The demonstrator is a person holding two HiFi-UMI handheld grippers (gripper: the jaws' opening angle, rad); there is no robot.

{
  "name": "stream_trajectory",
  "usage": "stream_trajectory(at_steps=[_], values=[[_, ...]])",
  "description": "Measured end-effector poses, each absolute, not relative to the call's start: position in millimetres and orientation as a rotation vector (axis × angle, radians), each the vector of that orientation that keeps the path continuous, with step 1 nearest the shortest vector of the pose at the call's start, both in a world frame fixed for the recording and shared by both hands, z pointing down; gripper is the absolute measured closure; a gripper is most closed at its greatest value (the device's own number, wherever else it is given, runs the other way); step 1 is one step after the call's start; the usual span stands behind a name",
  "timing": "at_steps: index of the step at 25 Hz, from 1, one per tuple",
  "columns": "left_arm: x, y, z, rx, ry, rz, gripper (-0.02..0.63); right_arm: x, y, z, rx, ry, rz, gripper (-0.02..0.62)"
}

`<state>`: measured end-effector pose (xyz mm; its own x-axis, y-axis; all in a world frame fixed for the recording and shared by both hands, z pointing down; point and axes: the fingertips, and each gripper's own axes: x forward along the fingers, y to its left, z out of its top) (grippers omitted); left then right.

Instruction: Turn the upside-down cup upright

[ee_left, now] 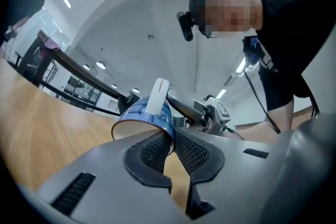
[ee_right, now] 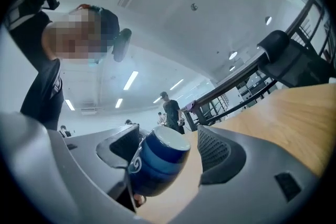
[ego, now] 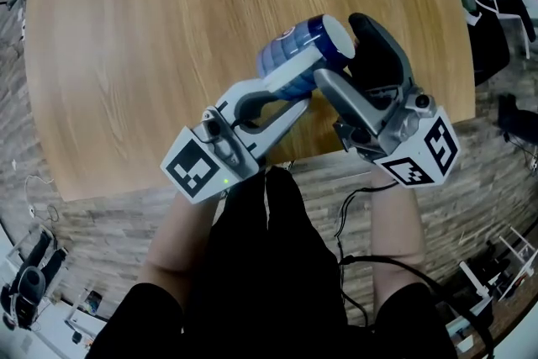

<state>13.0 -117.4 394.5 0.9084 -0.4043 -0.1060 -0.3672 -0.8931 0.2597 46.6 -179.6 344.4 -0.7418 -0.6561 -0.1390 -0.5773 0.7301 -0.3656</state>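
A blue cup (ego: 303, 55) with a white base hangs tilted above the wooden table (ego: 151, 55), near its front edge, base pointing up and to the right. My left gripper (ego: 290, 97) comes in from the lower left and is shut on the cup's rim. In the left gripper view the cup (ee_left: 142, 115) has its wall pinched between the two ribbed pads (ee_left: 195, 150) of the left gripper (ee_left: 172, 139). My right gripper (ego: 339, 49) straddles the cup's body. In the right gripper view the cup (ee_right: 157, 162) lies against the left pad of the right gripper (ee_right: 168, 147), with a gap to the right pad (ee_right: 214, 149).
The table's front edge (ego: 303, 157) runs just below both grippers. A plank floor (ego: 487, 206) with cables (ego: 353, 206) lies beyond it. The person's dark clothing (ego: 269, 265) fills the lower middle. A railing (ee_right: 236, 86) and a standing person (ee_right: 170, 110) show far off.
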Motion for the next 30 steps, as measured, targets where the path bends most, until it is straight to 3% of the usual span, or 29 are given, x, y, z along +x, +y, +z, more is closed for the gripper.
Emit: stream_trajectory(at_steps=[11, 20, 30], values=[[4, -122, 419, 3.077, -0.556, 0.346, 0.574, 43, -147, 393, -0.957, 3.322, 0.023, 0.278], [-9, -105, 433, 2.999, -0.266, 0.756, 0.574, 9, -134, 427, -0.799, 3.757, 0.372, 0.272], [2, -97, 449, 2.894, -0.115, 1.066, 0.572, -9, -134, 464, -0.615, 4.031, 0.62, 0.256]])
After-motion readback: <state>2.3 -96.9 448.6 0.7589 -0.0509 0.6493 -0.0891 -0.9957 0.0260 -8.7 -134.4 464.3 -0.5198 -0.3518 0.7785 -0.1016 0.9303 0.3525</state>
